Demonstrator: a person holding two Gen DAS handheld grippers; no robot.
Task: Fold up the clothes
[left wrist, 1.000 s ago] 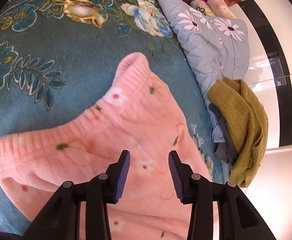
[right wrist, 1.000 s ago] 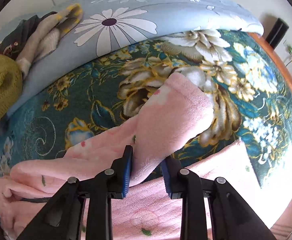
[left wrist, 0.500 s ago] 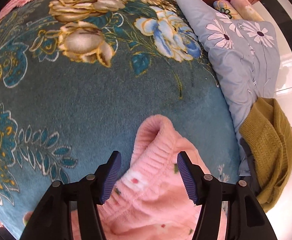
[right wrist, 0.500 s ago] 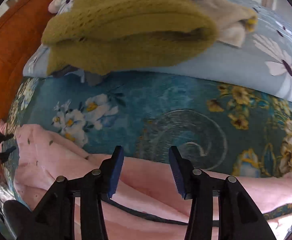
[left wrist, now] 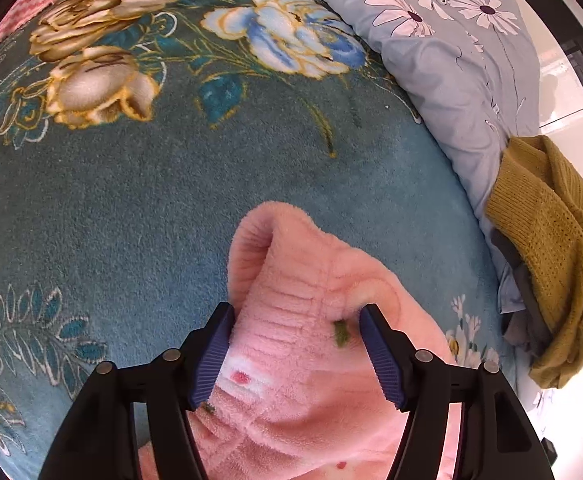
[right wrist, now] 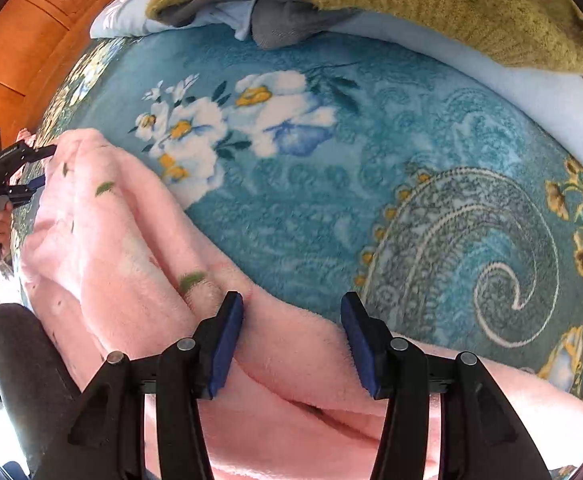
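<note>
A fluffy pink garment with small flower and leaf prints lies on the teal floral blanket. My left gripper is open, its jaws set either side of the garment's ribbed hem corner. In the right wrist view the same pink garment lies bunched along the blanket. My right gripper is open, straddling a folded edge of the pink fabric. The left gripper also shows at the far left of that view, at the garment's end.
A grey daisy-print quilt lies along the right side of the bed. A mustard knit sweater sits on it, also at the top of the right wrist view. A wooden headboard stands behind.
My right gripper let go of the pink sleeve, opened, and swung to another edge of the garment. My left gripper moved up to the ribbed hem corner and opened wider.
</note>
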